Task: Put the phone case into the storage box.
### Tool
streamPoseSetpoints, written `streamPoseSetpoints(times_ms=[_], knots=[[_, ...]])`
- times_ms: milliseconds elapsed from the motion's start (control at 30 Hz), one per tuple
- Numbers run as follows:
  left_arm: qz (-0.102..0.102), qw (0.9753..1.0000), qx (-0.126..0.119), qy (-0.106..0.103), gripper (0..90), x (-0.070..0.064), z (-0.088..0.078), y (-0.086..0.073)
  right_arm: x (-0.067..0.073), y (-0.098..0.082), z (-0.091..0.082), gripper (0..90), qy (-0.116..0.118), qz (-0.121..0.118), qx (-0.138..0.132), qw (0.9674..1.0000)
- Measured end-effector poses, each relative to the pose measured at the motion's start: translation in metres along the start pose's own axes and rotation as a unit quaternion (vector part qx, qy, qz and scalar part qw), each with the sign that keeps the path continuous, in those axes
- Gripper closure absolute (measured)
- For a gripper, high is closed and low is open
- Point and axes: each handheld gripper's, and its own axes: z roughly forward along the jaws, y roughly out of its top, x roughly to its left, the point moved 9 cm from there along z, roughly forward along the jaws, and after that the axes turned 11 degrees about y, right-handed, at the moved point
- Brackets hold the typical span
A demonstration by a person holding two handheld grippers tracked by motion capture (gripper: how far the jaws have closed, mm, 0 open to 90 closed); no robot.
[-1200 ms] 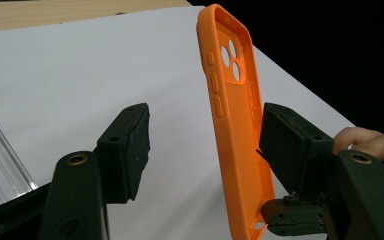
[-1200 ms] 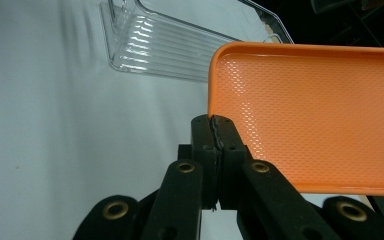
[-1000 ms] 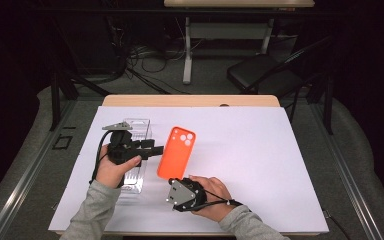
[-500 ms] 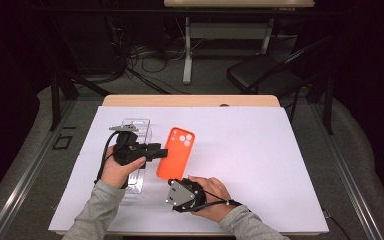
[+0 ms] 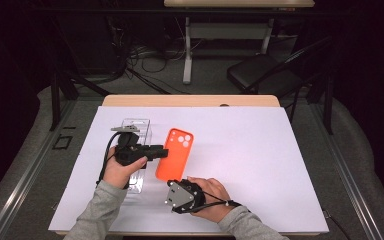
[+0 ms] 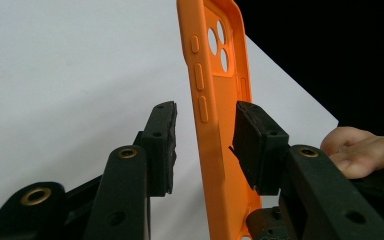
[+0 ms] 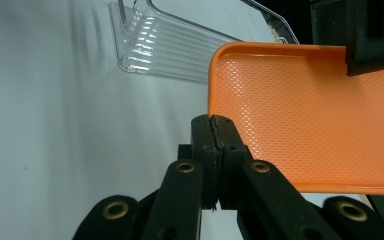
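1. An orange phone case [image 5: 174,154] was held up above the white-covered table [image 5: 260,150], near its left half. In the high view its long axis ran from near the person toward the far edge, camera holes at the far end.

2. The right gripper [image 5: 181,196] sat at the case's near end. In the right gripper view its jaws were pressed fully together, pinching the thin rim at a lower corner of the case [image 7: 300,120], whose dimpled inner face showed.

3. The left gripper [image 5: 142,151] came in from the left, crosswise to the case's long axis, and was the one about to grasp. In the left gripper view the case [image 6: 215,130] stood on edge between its jaws, the button side facing the camera. The jaws had just been closing, about a quarter open. The right-hand pad looked to be touching or nearly touching the case; the left-hand pad stood clearly apart from it, so no grip was made.

4. A clear plastic box [image 5: 137,131] lay on the table just left of the case, under the left hand.

5. Hard to make out: the case's near end was hidden behind the right gripper in the high view, and whether the right-hand pad truly touched could not be told.
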Motion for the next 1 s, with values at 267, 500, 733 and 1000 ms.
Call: streamPoseSetpoints(times_ms=[267,500,733,1000], knots=[[-0.003,0.9999,0.006,-0.008,64.7,-0.0016,0.0015,-0.0013,0.0018,0.0005,0.0012,89.3,0.002,-0.003,-0.002,1.0],[-0.002,0.9999,0.011,-0.01,67.5,-0.0016,0.0035,-0.003,0.0014,0.001,0.0009,89.4,0.003,-0.011,0.0,0.9999],[-0.007,0.9998,0.014,-0.014,68.5,-0.0011,0.0044,-0.004,0.0023,0.0011,0.0009,89.4,0.001,-0.005,-0.003,1.0],[-0.008,0.9997,0.02,-0.014,70.3,-0.0023,0.0075,-0.0063,0.0022,0.0019,0.0012,89.4,0.003,-0.012,-0.005,0.9999]])
